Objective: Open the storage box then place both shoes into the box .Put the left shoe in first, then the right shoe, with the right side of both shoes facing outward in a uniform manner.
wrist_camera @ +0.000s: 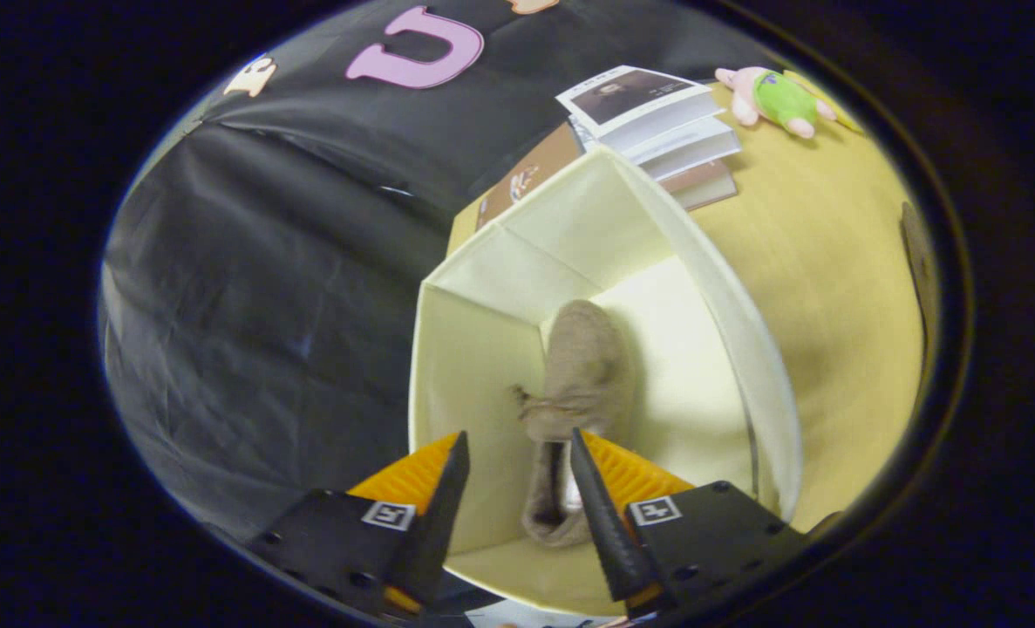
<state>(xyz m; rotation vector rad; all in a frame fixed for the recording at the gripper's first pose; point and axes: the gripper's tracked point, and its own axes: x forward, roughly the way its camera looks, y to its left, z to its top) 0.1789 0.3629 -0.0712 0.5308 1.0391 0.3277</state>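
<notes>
Item, far left: the booth's black cloth wall (247, 288), creased, running behind everything. Item, near centre: the gripper (517, 453), fingers set moderately apart and pressing on nothing, poised above the open box; the right finger crosses in front of the shoe's heel opening, and I cannot tell whether it brushes the collar. Item, centre: the storage box (473, 375), pale cream fabric, lid off or folded away, standing on a yellow table (831, 288). Item, inside the box: one tan shoe (582, 375), laced, lying along the floor beside the left wall, toe toward the far corner, heel toward the near wall; which shoe of the pair it is I cannot say from here. The floor of the box to its right is bare, so I judge one shoe placed and the second yet to come. Item, far, right of the box's far corner: a stack of books (657, 122), with a brown board or cover (526, 174) beside it. Item, far right: a small plush toy (779, 100), pink and green. Risks noted: a finger catching the collar on withdrawal could tip or turn the shoe and spoil its facing; the soft box wall could buckle if nudged; the second shoe, dropped carelessly, could land on the first or face the wrong way.
</notes>
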